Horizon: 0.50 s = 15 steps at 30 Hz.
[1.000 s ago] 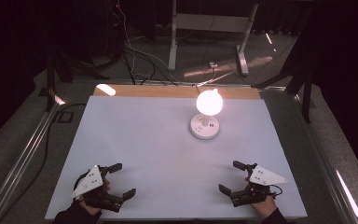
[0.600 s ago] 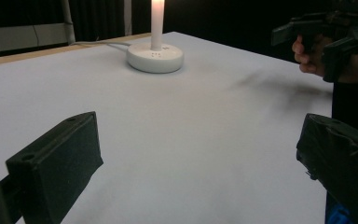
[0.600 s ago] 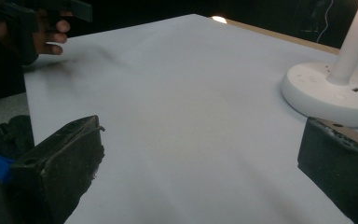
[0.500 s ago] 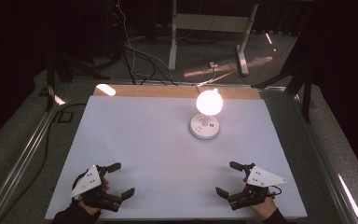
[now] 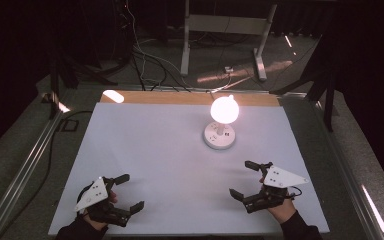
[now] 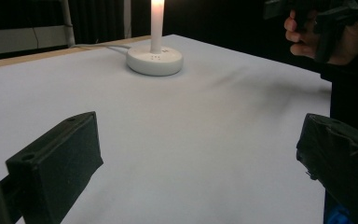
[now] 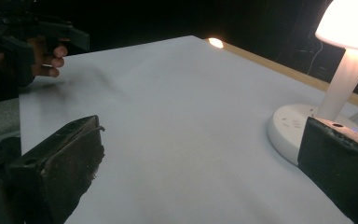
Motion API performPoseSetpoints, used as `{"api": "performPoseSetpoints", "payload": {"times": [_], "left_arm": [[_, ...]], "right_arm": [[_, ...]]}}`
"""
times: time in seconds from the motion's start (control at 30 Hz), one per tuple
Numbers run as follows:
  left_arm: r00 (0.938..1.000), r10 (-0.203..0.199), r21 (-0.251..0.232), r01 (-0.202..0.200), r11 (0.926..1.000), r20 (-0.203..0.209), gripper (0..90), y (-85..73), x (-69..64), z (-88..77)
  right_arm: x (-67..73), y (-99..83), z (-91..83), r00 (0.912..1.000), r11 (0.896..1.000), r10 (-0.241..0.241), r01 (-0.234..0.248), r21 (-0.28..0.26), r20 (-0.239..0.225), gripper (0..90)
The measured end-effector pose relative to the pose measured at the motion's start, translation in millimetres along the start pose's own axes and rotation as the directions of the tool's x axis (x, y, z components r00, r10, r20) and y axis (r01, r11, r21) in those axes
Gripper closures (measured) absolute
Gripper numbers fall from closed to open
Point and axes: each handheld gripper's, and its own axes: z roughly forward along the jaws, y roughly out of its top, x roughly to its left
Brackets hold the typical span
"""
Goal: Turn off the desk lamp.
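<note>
Lamp (image 5: 221, 122), lit, stands on its round white base toward the far right of the white table (image 5: 155, 150) in the high view; my left gripper (image 5: 130, 192) sits at the near left and my right gripper (image 5: 246, 179) at the near right, both with jaws spread wide and holding nothing. In my left gripper view the lamp base (image 6: 154, 59) is far off, well apart from my jaws. In my right gripper view the base (image 7: 291, 128) lies near my right-hand jaw.
</note>
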Motion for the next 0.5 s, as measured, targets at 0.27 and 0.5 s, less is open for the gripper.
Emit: {"api": "performPoseSetpoints", "payload": {"times": [0.27, 0.5], "left_arm": [[1.0000, 0.000, -0.003, 0.000, 1.0000, 0.001, 0.4, 0.3, 0.0, -0.2], [1.0000, 0.000, -0.003, 0.000, 1.0000, 0.002, 0.4, 0.4, 0.1, -0.3]], "right_arm": [[-12.6, 15.5, 12.7, 1.0000, 1.000, -0.007, 0.007, -0.010, 0.003, 0.0], [-26.8, 27.7, 22.0, 0.9997, 1.000, -0.011, 0.011, -0.022, 0.021, 0.0]]}}
